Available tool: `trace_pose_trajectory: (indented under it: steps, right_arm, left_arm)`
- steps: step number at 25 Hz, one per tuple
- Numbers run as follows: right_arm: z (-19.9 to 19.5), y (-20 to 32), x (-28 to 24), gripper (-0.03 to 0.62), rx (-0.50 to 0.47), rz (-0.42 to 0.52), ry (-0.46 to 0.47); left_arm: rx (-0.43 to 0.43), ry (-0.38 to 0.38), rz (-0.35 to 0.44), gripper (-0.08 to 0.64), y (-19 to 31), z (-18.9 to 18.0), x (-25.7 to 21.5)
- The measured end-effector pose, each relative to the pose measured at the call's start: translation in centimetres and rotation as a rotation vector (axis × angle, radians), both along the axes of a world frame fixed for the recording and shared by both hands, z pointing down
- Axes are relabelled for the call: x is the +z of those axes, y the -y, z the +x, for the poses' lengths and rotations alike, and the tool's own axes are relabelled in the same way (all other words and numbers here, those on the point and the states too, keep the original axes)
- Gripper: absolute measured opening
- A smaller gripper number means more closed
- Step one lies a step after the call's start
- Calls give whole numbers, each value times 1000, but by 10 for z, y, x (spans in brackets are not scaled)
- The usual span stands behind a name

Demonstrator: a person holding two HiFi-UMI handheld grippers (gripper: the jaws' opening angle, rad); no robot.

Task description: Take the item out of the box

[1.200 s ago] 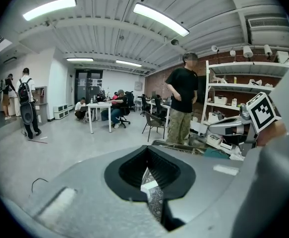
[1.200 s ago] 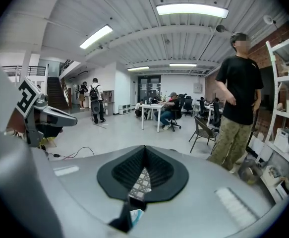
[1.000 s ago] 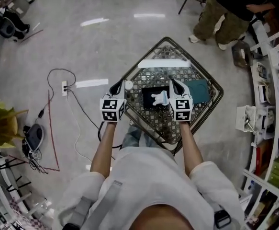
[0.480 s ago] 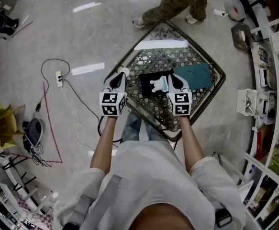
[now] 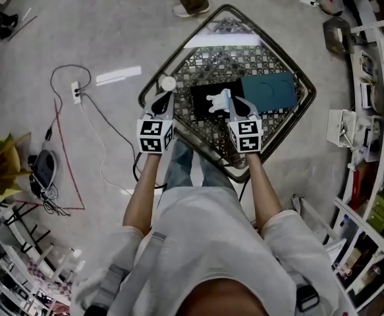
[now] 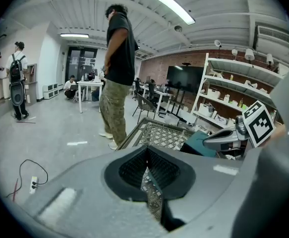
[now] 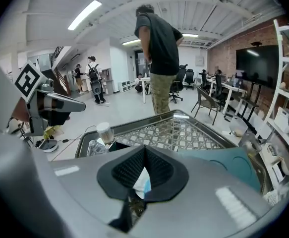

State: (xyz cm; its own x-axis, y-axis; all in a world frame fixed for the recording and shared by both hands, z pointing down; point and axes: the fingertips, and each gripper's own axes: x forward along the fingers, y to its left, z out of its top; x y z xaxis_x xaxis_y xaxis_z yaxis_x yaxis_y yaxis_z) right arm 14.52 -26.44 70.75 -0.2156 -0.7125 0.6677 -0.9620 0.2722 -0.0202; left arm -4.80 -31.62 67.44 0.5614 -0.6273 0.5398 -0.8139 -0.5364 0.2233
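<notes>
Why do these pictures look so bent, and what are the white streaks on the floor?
Head view: wide lens curves the shelves at the edges; the streaks are ceiling-light glare on glossy floor. Both gripper views: fisheye, dark corners, ceiling lights blown white.

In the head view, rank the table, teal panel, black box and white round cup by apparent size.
1. Table, largest.
2. Teal panel and black box: near alike, the panel perhaps slightly larger, so not ranked.
3. White round cup, smallest.
</notes>
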Motion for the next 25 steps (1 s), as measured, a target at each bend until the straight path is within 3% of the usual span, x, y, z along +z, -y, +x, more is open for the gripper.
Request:
trace_pose_trajectory:
  steps: [4,8,17,25]
  right_arm:
    - [-7,-5,17,0,-23,-37,-1]
    - [-19,-11,32,0,-121,-77,-59]
    - [-36,-33,68,0,-560,-149,-376]
    - [-39,-50,89,0,-931,-129,-643]
  left_arm:
    - [-2,2,-24,5,-5,-2,12]
    - [-3,4,-37,5,-6,-4,20]
    - [9,-5,-43,5,-11,-1,18]
    - [-6,-18,-49,5,-16,-5,18]
